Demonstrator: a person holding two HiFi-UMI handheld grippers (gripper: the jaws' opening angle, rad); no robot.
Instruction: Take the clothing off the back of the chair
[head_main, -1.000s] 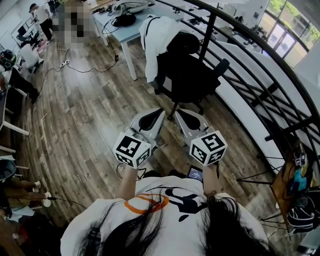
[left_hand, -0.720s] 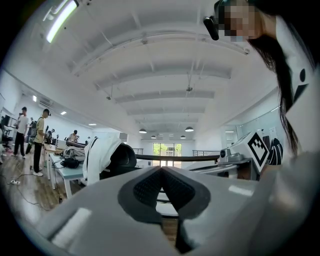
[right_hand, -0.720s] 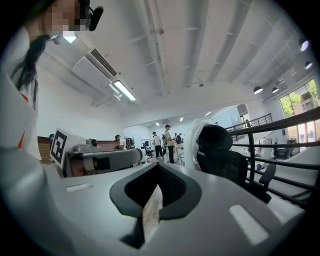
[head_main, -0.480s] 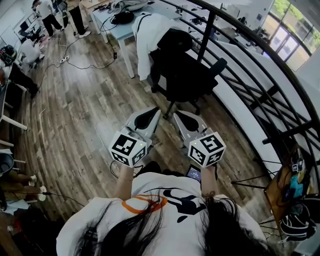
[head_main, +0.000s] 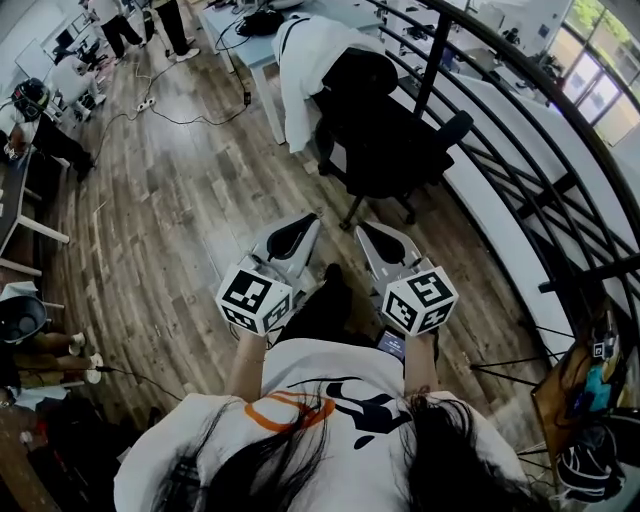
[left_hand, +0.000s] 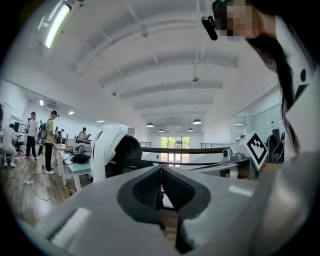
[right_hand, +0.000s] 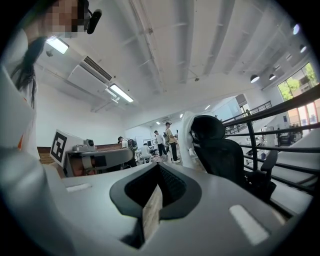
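Note:
A white garment (head_main: 305, 60) hangs over the back of a black office chair (head_main: 390, 150), which stands by a light desk ahead of me. The same garment (left_hand: 105, 150) and chair (right_hand: 220, 152) show in both gripper views, some way off. My left gripper (head_main: 300, 222) and right gripper (head_main: 368, 232) are held side by side near my body, well short of the chair. Each has its jaws closed together with nothing between them.
A dark curved railing (head_main: 520, 110) runs along the right. A light desk (head_main: 245, 45) with a black bag stands behind the chair. Cables (head_main: 170, 110) trail over the wooden floor. People (head_main: 120, 25) stand and sit at the far left.
The chair and garment sit slightly nearer and more to the right in the head view as I step forward. Both grippers stay closed, side by side.

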